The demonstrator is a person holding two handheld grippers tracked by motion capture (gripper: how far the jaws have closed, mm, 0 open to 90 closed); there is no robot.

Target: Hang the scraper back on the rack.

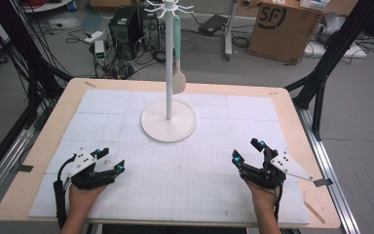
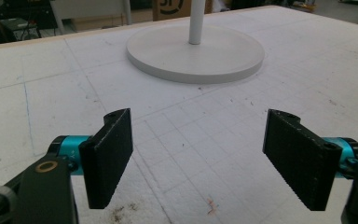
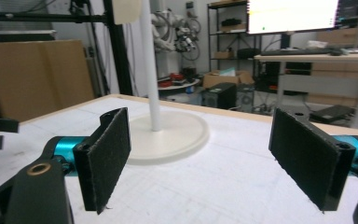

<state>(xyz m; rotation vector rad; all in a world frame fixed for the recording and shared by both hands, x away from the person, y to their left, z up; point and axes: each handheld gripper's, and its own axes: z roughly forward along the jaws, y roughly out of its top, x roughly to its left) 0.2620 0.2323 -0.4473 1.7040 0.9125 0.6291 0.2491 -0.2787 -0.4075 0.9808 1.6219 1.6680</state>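
A grey floor [image 1: 365, 122] lies strewn with cables. A cardboard box [image 1: 282, 29] and a computer tower [image 1: 125, 31] stand beyond the wooden counter [image 1: 53, 117].

1. The pads [image 2: 109, 156] of the left gripper [image 2: 198, 158] are faced with matt black, rough-grained material.
2. Ahead of it, a smooth, matt white stand [image 1: 169, 119] is seen.
3. Beneath the right gripper [image 1: 250, 152], a white, fibrous, scuffed mat [image 1: 199, 170] is laid over a pale wooden table [image 1: 58, 112].
4. A smooth, pale green-handled spatula [image 1: 177, 53] is hung from the stand.
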